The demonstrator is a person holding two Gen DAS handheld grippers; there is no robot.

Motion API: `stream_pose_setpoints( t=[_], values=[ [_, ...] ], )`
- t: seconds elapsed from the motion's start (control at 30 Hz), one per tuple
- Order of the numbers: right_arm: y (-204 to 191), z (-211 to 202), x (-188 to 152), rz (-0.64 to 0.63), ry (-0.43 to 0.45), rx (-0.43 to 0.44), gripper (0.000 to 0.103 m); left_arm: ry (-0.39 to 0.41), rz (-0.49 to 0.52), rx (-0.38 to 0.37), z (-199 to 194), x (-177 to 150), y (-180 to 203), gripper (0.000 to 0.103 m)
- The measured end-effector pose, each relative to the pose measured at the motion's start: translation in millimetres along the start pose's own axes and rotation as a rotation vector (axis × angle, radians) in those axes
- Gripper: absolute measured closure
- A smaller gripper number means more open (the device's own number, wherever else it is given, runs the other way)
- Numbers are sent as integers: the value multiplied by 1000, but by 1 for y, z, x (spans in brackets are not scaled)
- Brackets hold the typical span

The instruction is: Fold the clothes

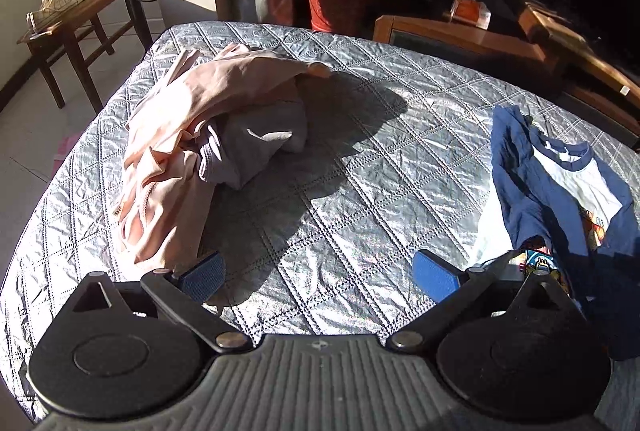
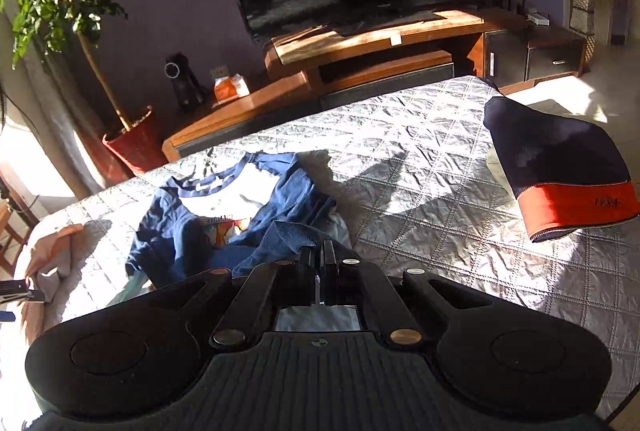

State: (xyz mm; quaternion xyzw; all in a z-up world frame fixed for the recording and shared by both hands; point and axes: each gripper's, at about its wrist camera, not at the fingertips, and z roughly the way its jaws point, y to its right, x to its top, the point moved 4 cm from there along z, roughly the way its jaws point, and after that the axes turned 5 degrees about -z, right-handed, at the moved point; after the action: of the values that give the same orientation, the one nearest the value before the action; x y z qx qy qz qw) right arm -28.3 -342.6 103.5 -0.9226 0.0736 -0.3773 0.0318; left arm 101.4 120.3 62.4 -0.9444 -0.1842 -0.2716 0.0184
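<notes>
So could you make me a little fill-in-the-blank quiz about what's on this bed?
1. The right tongs are shut on the ____ and white shirt.
2. The left tongs are ____ and hold nothing.
3. The pink clothes lie in a heap on the ____ quilt.
4. The folded dark garment has a ____ band.

Missing words: blue; open; grey; red

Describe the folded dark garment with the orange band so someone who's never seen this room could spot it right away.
Start at the grey quilted bedspread in front of the TV stand. Near its far right corner lies the folded garment, lying flat. Unlike the crumpled blue and white T-shirt nearby, it is neatly folded, dark navy, with a broad orange band along one end.
</notes>
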Motion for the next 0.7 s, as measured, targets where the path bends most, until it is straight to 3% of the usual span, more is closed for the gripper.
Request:
stream_pose_setpoints(
  t=[0.13,0.4,0.53,0.63,0.7],
  values=[
    [-13,16,-36,-117,-93,-14,101,-8,45,-4,2,-7,15,3],
    [-11,11,-77,-321,-94,-79,98,-16,86,-12,3,-14,28,3],
    [10,28,-105,-311,-185,-99,98,-18,102,-7,5,-16,34,3],
    [19,35,-121,-335,-235,-124,89,-21,118,-2,8,-19,39,3],
    [22,26,-119,-321,-188,-156,75,-25,124,2,10,-20,42,3]
  ],
)
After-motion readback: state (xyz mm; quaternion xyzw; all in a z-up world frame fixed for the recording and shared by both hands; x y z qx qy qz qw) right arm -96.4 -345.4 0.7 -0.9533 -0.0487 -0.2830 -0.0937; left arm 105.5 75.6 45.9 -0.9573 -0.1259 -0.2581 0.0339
